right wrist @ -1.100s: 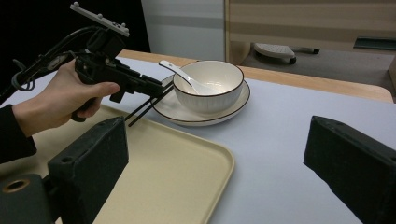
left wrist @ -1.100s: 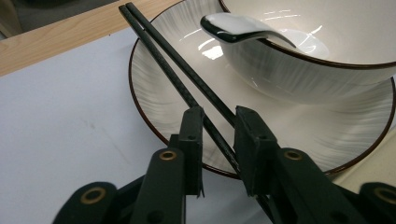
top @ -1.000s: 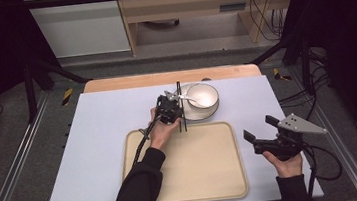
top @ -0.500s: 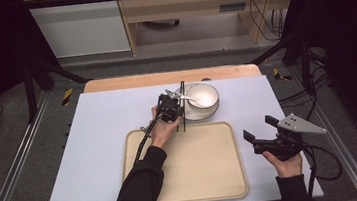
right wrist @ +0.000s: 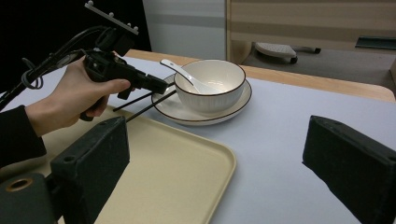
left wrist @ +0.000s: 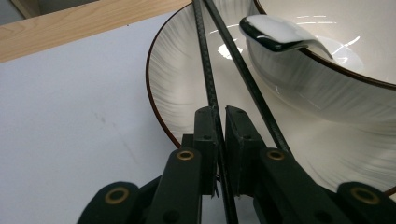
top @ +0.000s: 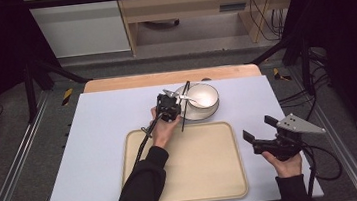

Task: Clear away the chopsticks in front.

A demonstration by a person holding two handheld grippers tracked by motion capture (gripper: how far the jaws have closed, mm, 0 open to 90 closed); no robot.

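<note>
My left gripper [top: 174, 106] is shut on a pair of thin black chopsticks [top: 185, 105] at the left rim of a white plate [top: 203, 113]. In the left gripper view one chopstick [left wrist: 211, 88] runs between the closed jaws and the other [left wrist: 252, 91] crosses beside it over the plate [left wrist: 177, 79]. A white bowl [top: 203, 95] with a white spoon [top: 186, 98] in it stands on the plate. My right gripper [top: 257, 127] is open with nothing between its fingers, above the table right of the tray. From the right gripper view, the left gripper [right wrist: 159, 86] and chopsticks [right wrist: 144, 102] are beside the bowl [right wrist: 212, 84].
A beige tray [top: 194, 174] lies near the front edge, just in front of the plate. The light grey table top [top: 104, 133] has bare room to the left. A wooden strip [top: 129, 82] borders the far edge.
The left gripper has shifted slightly right toward the bowl, and the chopsticks now lean a little instead of lying straight. The right gripper has stayed in place.
</note>
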